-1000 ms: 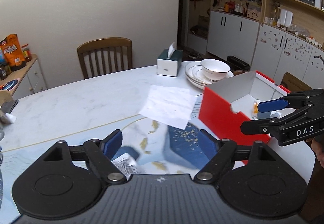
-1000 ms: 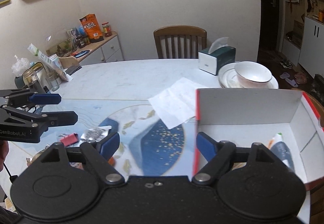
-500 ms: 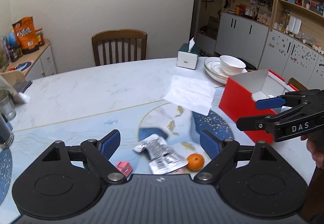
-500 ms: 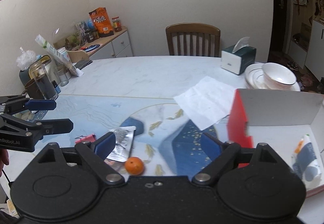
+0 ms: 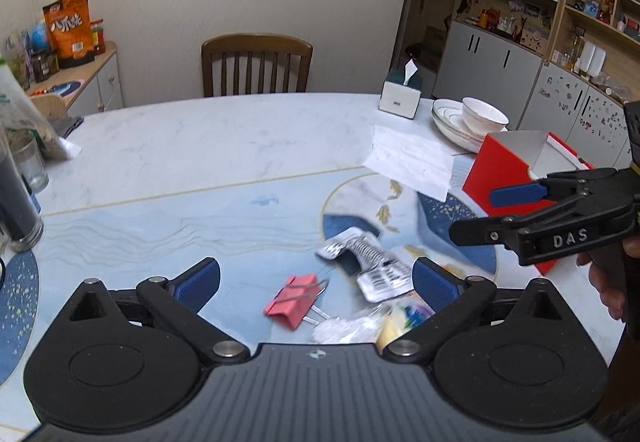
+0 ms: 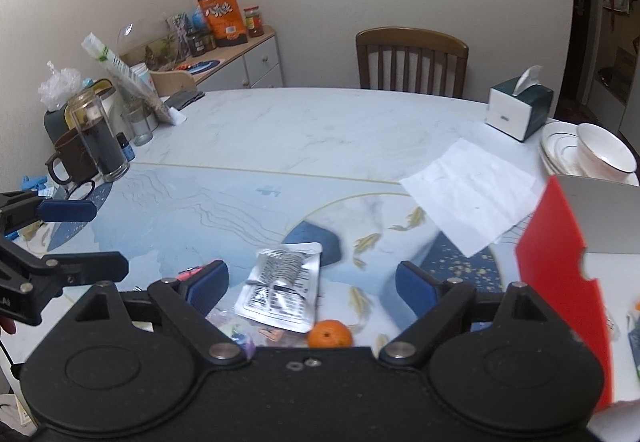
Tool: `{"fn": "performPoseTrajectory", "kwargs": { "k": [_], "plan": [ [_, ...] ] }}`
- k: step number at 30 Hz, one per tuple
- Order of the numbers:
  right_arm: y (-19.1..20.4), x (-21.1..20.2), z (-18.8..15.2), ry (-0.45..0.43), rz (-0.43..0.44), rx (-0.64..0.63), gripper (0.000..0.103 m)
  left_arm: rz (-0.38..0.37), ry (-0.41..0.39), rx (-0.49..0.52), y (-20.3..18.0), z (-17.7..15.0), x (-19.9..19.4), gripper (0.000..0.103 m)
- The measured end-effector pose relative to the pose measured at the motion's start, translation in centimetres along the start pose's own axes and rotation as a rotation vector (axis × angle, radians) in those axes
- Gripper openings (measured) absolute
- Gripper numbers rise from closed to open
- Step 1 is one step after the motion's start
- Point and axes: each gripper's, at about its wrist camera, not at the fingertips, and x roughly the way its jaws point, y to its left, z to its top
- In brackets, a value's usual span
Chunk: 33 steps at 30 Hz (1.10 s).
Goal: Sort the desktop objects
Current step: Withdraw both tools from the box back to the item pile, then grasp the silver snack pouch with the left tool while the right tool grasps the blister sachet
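Left gripper [image 5: 316, 280] body hides part of blurred wrappers [image 5: 360, 324].

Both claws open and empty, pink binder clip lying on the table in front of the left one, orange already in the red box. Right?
Not quite. The orange is not in the red box: the right wrist view shows it on the table, beside the silver packet. The rest holds: the left claw and right claw are open and empty, and the pink binder clip lies before the left one.

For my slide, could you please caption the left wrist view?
Open left gripper above a pink binder clip and silver foil packet, red box beyond.
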Motion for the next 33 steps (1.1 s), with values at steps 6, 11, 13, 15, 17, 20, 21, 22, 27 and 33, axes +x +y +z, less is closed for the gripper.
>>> {"fn": "performPoseTrajectory", "kwargs": {
  "k": [6, 11, 13, 15, 17, 20, 21, 22, 27, 33],
  "plan": [
    [1.0, 2.5, 0.4, 0.036, -0.018, -0.009, 0.090, 0.004, 0.078, -0.028, 2.2, -1.3, 1.3, 0.103],
    [1.6, 4.6, 0.8, 0.063, -0.020, -0.017, 0.090, 0.005, 0.146, -0.033, 3.2, -2.5, 2.4, 0.103],
    [1.8, 5.4, 0.9, 0.077, -0.019, -0.019, 0.090, 0.019, 0.171, -0.037, 3.6, -3.0, 2.7, 0.103],
    [2.0, 6.1, 0.8, 0.091, -0.014, -0.014, 0.090, 0.021, 0.201, -0.051, 4.1, -3.4, 2.9, 0.103],
    [2.3, 6.7, 0.7, 0.104, -0.010, -0.018, 0.090, 0.018, 0.221, -0.063, 4.6, -3.8, 3.0, 0.103],
    [2.7, 7.2, 0.7, 0.118, -0.002, -0.028, 0.090, 0.016, 0.247, -0.062, 4.8, -4.4, 3.1, 0.103],
    [2.8, 7.4, 0.7, 0.121, -0.001, -0.030, 0.090, 0.018, 0.254, -0.062, 4.8, -4.6, 3.2, 0.103],
    [2.9, 7.7, 0.7, 0.125, -0.001, -0.032, 0.090, 0.015, 0.260, -0.066, 4.9, -4.7, 3.4, 0.103],
    [3.1, 8.8, 0.9, 0.144, -0.007, -0.039, 0.089, 0.003, 0.276, -0.064, 4.7, -4.6, 3.8, 0.103],
    [3.2, 9.9, 0.7, 0.167, -0.008, -0.051, 0.088, -0.060, 0.326, -0.078, 4.4, -4.3, 4.7, 0.103]
  ]
}}
